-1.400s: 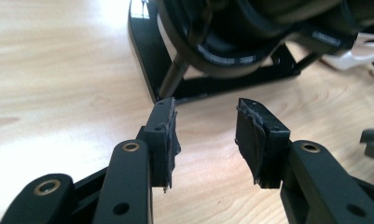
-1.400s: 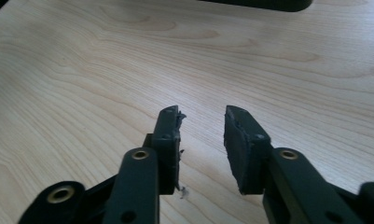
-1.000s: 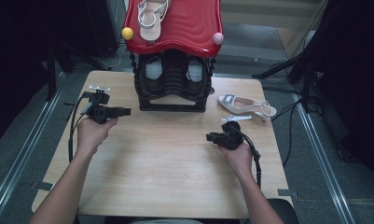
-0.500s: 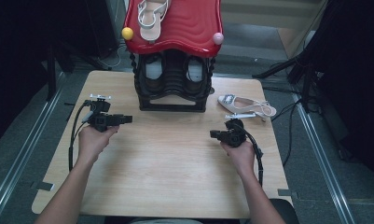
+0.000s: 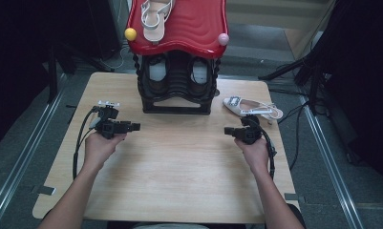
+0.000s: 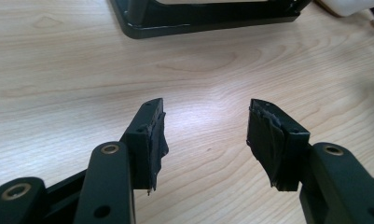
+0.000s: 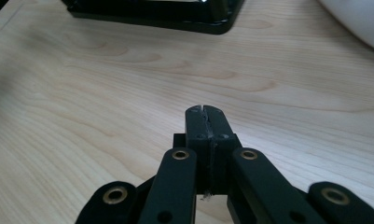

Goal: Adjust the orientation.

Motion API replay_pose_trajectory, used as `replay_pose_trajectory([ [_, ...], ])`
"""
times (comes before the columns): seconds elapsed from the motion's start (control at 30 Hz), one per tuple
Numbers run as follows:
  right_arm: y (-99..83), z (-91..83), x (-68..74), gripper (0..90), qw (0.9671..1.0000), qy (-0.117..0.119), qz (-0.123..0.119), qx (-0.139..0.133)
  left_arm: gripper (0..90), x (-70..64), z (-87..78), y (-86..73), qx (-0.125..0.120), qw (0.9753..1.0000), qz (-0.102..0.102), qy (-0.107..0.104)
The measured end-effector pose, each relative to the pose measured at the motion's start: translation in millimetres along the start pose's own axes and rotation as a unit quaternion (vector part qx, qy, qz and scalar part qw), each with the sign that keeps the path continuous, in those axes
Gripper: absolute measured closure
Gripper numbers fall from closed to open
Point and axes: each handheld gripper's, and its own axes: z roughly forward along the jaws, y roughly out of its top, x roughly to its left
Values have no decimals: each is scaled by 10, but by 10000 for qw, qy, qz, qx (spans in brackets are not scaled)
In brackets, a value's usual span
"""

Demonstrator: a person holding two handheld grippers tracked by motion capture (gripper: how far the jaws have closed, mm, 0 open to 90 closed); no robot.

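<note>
A black shoe rack [image 5: 177, 88] with a red wavy top [image 5: 194, 28] stands at the back middle of the wooden table [image 5: 179, 162]. A pale sandal [image 5: 153, 14] lies on the red top, and dark shoes sit on the shelf below. A second pale sandal [image 5: 253, 107] lies on the table to the right of the rack. My left gripper [image 5: 135, 127] [image 6: 205, 135] hovers left of the rack, open with nothing between its jaws. My right gripper [image 5: 227, 130] [image 7: 206, 114] is shut and empty, just in front of the sandal on the table.
A yellow ball [image 5: 130, 34] and a pink ball [image 5: 223, 39] cap the rack's front corners. The rack's black base [image 6: 208, 18] [image 7: 156, 16] lies ahead of both grippers. Metal rails [image 5: 26, 157] run along both sides of the table. Cables trail from each gripper.
Both hands have drawn back toward the table's front edge and slightly outward. The left gripper stays open and the right stays shut.
</note>
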Motion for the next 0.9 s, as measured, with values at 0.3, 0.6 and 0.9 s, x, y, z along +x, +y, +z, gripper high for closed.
replay_pose_trajectory([
  [0.3,203,-149,-241,900,9995,-241,170,-83,468,-16,38,-37,90,9999,94,-48],
  [0.6,403,-237,-414,900,9985,-478,229,-164,467,-61,75,-81,109,9998,77,-117],
  [0.9,597,-302,-597,900,9971,-706,234,-171,468,-70,113,-84,159,9997,160,-98],
])
